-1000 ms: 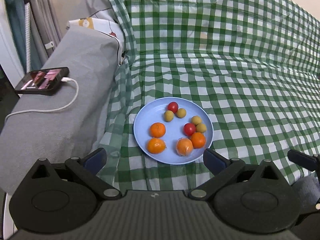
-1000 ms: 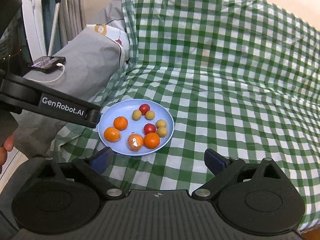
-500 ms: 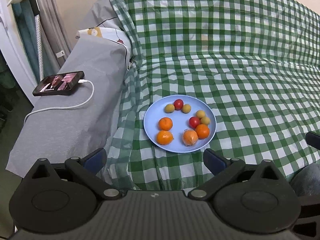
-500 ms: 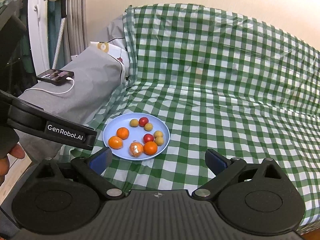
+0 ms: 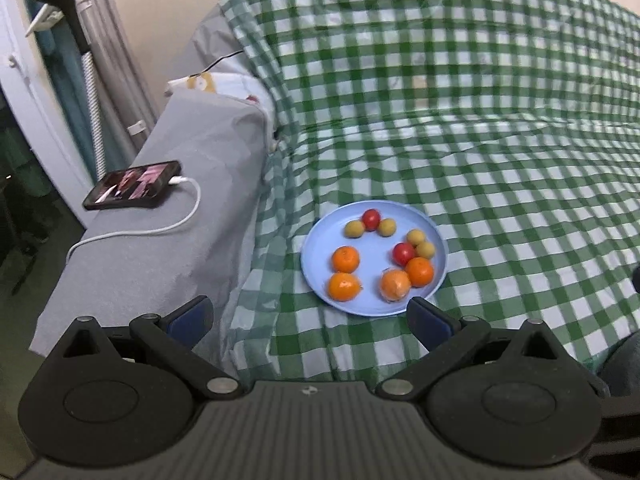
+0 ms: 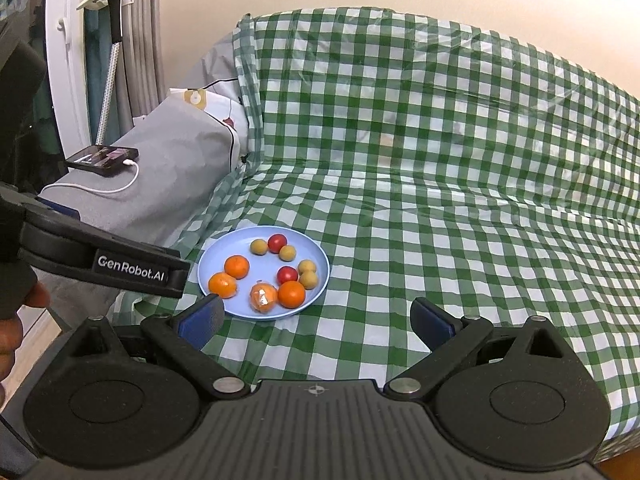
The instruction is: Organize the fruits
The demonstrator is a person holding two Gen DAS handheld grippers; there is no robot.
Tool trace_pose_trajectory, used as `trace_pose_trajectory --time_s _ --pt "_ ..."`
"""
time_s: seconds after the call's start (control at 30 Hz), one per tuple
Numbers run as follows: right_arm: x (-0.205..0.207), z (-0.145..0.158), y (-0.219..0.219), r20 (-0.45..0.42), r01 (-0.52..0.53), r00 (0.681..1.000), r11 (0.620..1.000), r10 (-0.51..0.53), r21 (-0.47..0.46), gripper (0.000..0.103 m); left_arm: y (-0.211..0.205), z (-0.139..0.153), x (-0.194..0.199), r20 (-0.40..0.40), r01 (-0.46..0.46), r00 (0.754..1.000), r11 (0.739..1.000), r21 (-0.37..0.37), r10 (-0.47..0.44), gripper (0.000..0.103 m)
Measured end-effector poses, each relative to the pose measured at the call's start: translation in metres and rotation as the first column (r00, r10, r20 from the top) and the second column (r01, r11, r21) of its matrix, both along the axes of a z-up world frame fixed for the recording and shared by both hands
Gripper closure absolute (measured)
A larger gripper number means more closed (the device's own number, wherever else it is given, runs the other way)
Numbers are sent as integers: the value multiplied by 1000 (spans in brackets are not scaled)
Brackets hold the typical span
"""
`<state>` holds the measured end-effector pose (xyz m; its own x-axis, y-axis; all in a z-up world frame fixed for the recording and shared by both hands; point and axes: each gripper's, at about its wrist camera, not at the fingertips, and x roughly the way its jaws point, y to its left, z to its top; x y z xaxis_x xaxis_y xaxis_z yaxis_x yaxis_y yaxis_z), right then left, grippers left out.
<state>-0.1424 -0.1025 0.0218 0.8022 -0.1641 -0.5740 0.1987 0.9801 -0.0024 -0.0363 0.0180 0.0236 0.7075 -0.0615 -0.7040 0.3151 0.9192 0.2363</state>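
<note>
A light blue plate [image 5: 428,227] lies on the green checked cloth; it also shows in the right wrist view [image 6: 320,258]. On it lie several oranges [image 5: 345,259], one wrapped in clear film [image 5: 395,285], two red tomatoes [image 5: 371,219] and several small yellow-brown fruits [image 5: 354,229]. My left gripper [image 5: 308,316] is open and empty, just short of the plate's near rim. My right gripper [image 6: 316,318] is open and empty, near the plate's near right side. The left gripper's body [image 6: 132,270] shows at the left of the right wrist view.
The checked cloth [image 5: 500,152] covers a sofa seat and back. A grey armrest [image 5: 168,216] on the left holds a phone [image 5: 134,186] on a white cable. A patterned cushion [image 6: 208,104] and a white rack [image 6: 68,60] stand beyond it.
Both grippers have pulled back and up from the plate, so it looks smaller and farther. The jaws stay open. The fruit has not moved.
</note>
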Motion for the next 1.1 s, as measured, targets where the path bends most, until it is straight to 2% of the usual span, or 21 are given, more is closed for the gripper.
trace_pose_trajectory --time_s 0.2,0.33,0.53,1.1 --pt "3 -3 -2 -10 0 1000 1000 0 2 4 2 -3 6 -14 -16 1000 1000 -8 16 0" --pt "6 -6 -3 -15 3 1000 1000 -3 6 4 3 -8 12 -43 -36 998 999 13 36 0" --pt "12 -10 -3 -24 -7 1000 1000 8 16 1 3 -12 14 -50 -30 998 999 41 32 0" --pt "22 -7 -1 -29 -27 999 1000 27 8 1 2 -14 17 -65 -32 997 999 44 35 0"
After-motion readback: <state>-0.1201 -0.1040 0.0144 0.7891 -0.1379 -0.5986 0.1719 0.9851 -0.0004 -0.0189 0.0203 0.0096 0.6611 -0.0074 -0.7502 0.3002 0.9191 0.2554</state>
